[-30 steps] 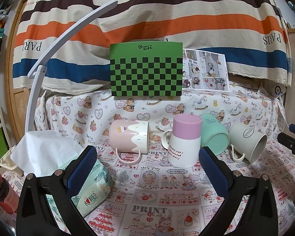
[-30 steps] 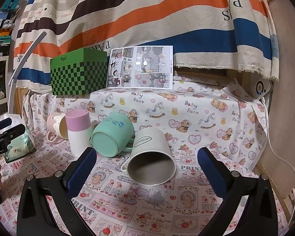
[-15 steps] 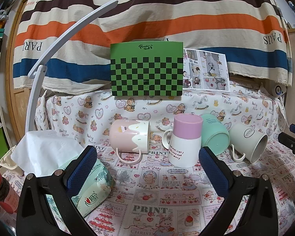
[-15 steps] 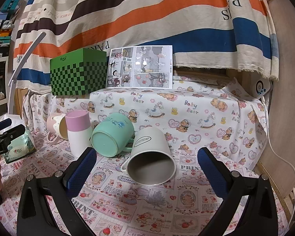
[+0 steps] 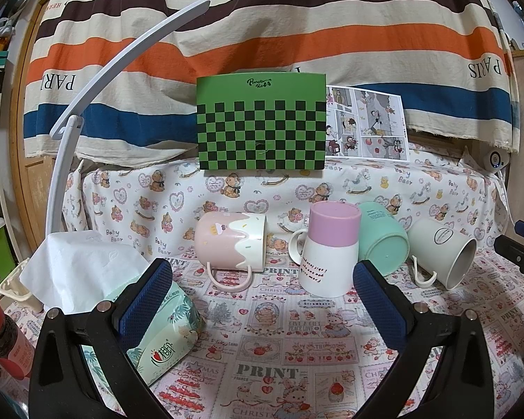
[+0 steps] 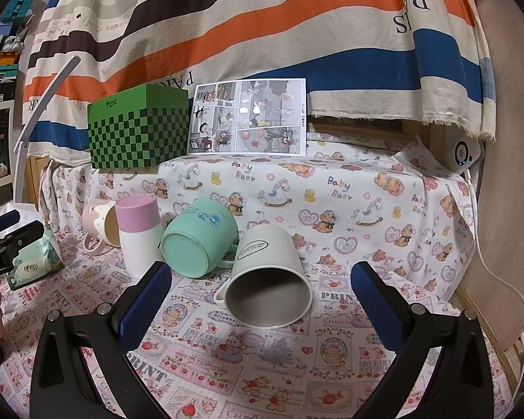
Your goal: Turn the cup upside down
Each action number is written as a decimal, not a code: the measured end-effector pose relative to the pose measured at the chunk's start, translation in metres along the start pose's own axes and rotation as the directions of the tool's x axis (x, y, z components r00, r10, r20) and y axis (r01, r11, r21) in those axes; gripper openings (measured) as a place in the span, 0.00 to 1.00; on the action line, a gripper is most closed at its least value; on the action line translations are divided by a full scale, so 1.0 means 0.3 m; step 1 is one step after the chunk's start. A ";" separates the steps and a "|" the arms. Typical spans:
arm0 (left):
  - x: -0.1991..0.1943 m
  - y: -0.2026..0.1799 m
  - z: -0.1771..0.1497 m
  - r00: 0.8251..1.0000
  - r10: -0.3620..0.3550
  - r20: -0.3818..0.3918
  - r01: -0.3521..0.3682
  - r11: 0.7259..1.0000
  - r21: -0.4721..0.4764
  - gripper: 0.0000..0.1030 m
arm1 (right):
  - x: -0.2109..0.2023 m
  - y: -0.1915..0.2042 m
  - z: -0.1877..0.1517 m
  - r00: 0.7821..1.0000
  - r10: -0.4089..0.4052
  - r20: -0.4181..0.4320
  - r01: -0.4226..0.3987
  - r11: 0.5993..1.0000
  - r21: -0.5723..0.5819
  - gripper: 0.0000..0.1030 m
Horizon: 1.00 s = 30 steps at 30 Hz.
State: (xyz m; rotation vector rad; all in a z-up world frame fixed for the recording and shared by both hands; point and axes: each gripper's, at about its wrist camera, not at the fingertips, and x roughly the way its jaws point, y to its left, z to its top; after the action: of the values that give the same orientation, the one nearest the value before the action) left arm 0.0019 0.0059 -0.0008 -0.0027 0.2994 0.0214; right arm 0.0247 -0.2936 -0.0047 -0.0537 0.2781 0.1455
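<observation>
Several cups sit in a row on the patterned tablecloth. A pink-and-cream mug lies on its side at the left. A pink-and-white mug stands upside down. A mint mug and a white mug lie on their sides. In the right wrist view the white mug lies just ahead with its mouth toward me, beside the mint mug. My left gripper is open and empty in front of the cups. My right gripper is open and empty, close before the white mug.
A tissue pack lies at the near left beside a red-capped bottle. A green checkered box and a comic sheet stand on the raised shelf behind. A white lamp arm rises at the left.
</observation>
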 end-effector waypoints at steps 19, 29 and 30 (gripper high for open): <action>0.006 0.006 -0.003 1.000 -0.001 0.000 0.001 1.000 0.002 1.00 | 0.006 -0.002 0.002 1.000 0.000 -0.011 0.000 1.000 0.004 1.00; 0.006 0.010 -0.004 1.000 0.003 0.000 -0.003 1.000 -0.005 1.00 | 0.007 0.000 0.002 1.000 -0.001 -0.013 0.001 1.000 0.003 1.00; 0.007 0.012 -0.005 1.000 0.004 -0.001 -0.004 1.000 -0.005 1.00 | 0.006 -0.001 0.002 1.000 -0.002 -0.012 0.002 1.000 0.004 1.00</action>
State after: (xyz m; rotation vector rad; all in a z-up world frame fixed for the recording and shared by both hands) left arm 0.0034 0.0096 -0.0029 -0.0077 0.3003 0.0257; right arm 0.0267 -0.2936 -0.0047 -0.0512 0.2905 0.1430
